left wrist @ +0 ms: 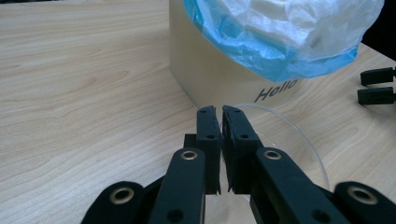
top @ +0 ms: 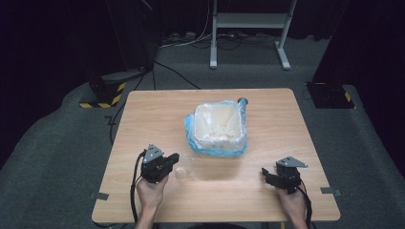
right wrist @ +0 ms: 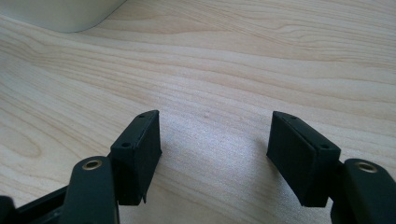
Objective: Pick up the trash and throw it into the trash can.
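**Status: clear lid pinched beside lined box**

Containers: one cream box point(top: 217, 128) near table point(top: 143, 109) centre, lined with one translucent bag point(top: 191, 136) with blue edging; bag mouth folded outward over all rim sides. Interior pale; contents beyond the liner not discernible. Word "Hello" point(left wrist: 275, 90) printed on lower box wall, seen in left gripper view.

Held item: one clear round lid point(left wrist: 299, 135), thin and transparent, just beside the box's near wall, at the near-left corner in high view. Lies roughly flat, close to the tabletop; round outline, so no distinct long axis. Contact with tabletop not determinable.

Left gripper point(left wrist: 220, 112): jaws pressed almost together, pinching the lid's rim; jaws pointed toward the box. Held by left hand point(top: 152, 191).

Right gripper point(right wrist: 212, 140): jaws spread wide, nothing between them, bare wood beneath. Positioned near the table's right front area, well apart from the box, pointing left across the table. Held by right hand point(top: 292, 202).

Count: two grippers, one box, one bag, one lid
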Motion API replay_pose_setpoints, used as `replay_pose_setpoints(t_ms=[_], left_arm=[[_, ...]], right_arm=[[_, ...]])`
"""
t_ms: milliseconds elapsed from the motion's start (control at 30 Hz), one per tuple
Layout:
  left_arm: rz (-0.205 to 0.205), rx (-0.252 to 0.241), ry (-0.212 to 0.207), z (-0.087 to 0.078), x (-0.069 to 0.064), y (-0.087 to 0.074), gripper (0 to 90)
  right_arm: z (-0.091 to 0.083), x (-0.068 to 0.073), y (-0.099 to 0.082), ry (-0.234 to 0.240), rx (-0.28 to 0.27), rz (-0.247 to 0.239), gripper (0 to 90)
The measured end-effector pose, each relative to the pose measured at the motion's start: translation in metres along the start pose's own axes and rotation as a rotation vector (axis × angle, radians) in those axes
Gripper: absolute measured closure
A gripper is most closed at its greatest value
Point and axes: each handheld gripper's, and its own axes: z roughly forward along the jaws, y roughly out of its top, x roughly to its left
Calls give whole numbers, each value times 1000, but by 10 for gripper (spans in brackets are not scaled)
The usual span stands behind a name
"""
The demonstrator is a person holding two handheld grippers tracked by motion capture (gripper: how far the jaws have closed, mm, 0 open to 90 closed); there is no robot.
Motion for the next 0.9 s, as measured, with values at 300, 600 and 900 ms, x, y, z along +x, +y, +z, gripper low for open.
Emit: replay_pose_setpoints(t_ms=[300, 600, 900], left_arm=[[12, -9, -24, -6, -5, 11, 857], [4, -8, -48, -11, -4, 22, 858], [1, -14, -74, -13, -7, 34, 857]], right_arm=[[0, 0, 0, 0, 0, 0, 342], [0, 0, 0, 0, 0, 0, 342], [0, 0, 0, 0, 0, 0, 342]])
